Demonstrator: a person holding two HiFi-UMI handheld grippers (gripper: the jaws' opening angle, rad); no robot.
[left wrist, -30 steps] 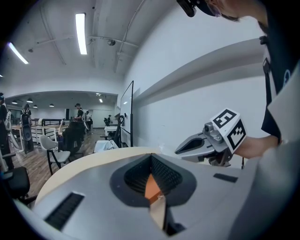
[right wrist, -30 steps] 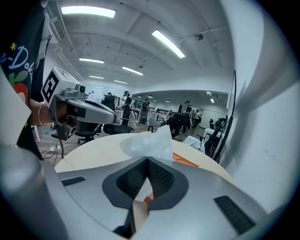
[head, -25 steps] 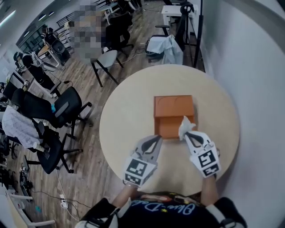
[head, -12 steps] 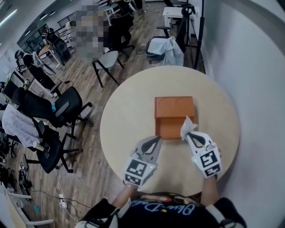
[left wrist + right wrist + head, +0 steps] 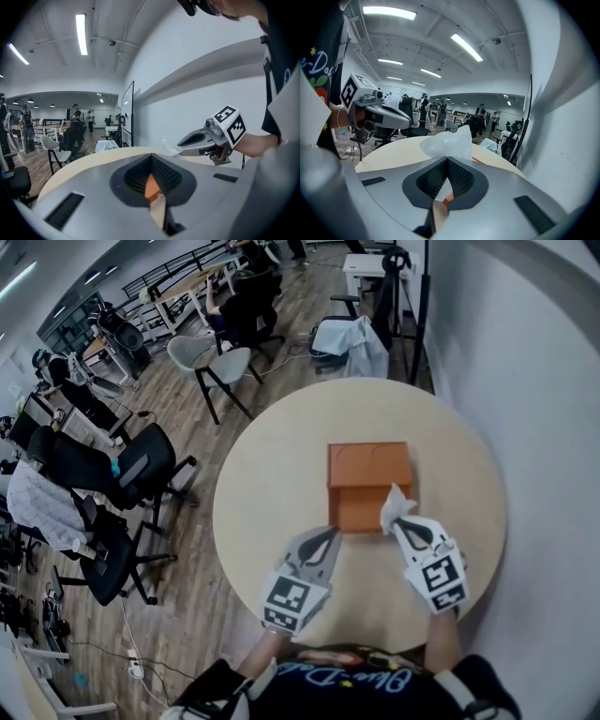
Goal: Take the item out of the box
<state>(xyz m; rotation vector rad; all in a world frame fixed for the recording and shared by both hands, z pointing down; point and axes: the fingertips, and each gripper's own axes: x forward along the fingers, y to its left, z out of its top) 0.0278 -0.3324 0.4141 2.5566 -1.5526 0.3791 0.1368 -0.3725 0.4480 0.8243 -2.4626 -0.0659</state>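
Head view, looking steeply down: a wooden floor runs off to the left, with black office chairs on it, and a pale wall closes the right side. A round beige table fills the middle. A flat orange box lies near the table's centre, its far part wider than its near part.

Both grippers reach in from the bottom edge, each carrying a cube with square markers. The left gripper points at the near left corner of the box, close to it. In the left gripper view its jaws are closed tip to tip with nothing between them; only a sliver of orange shows past them.

The right gripper sits at the near right corner of the box. Its jaws are clamped on the item, a small crumpled piece of translucent white plastic. The plastic stands up from the jaw tips, over the box's near right edge; whether it touches the box cannot be told. In the right gripper view the plastic billows just beyond the closed jaws.
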